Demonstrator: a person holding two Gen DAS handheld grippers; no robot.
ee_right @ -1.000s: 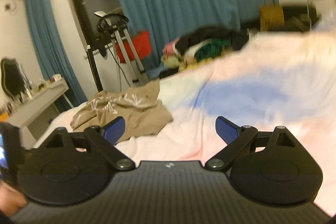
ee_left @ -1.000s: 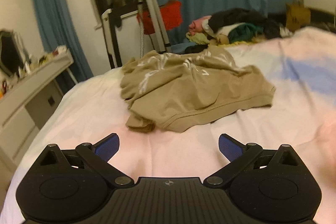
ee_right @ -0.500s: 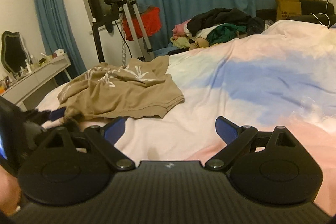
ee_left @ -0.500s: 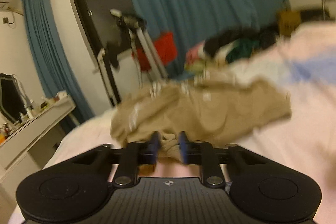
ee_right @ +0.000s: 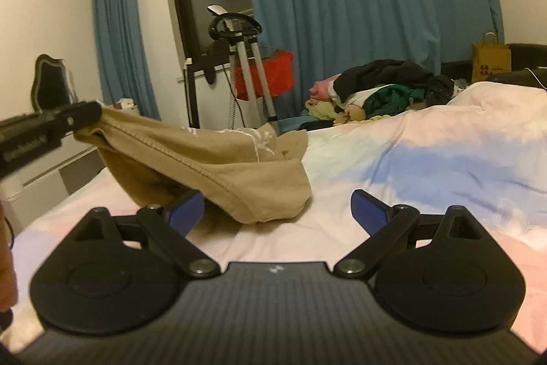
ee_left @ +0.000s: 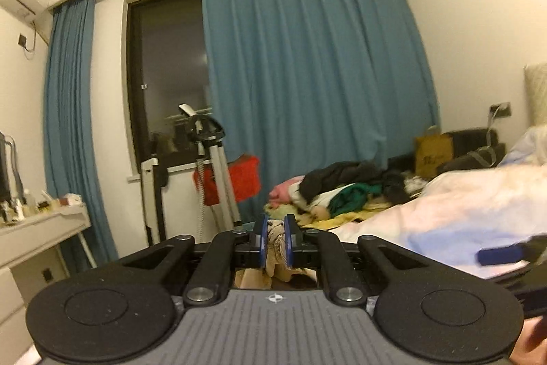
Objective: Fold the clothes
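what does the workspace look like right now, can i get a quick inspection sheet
surface: bed with a pink, white and blue cover, rumpled.
job's things: tan garment, one edge lifted off the bed, the rest trailing on the cover.
clutter: heap of mixed clothes at the far side of the bed; yellow paper bag behind it.
grippers: left tool shut on the tan garment; right tool open, low over the bed, near the garment's hem.
cables: white cable at the far right edge of the bed.
surroundings: blue curtains, dark window, exercise machine with a red item, white dresser with small items.
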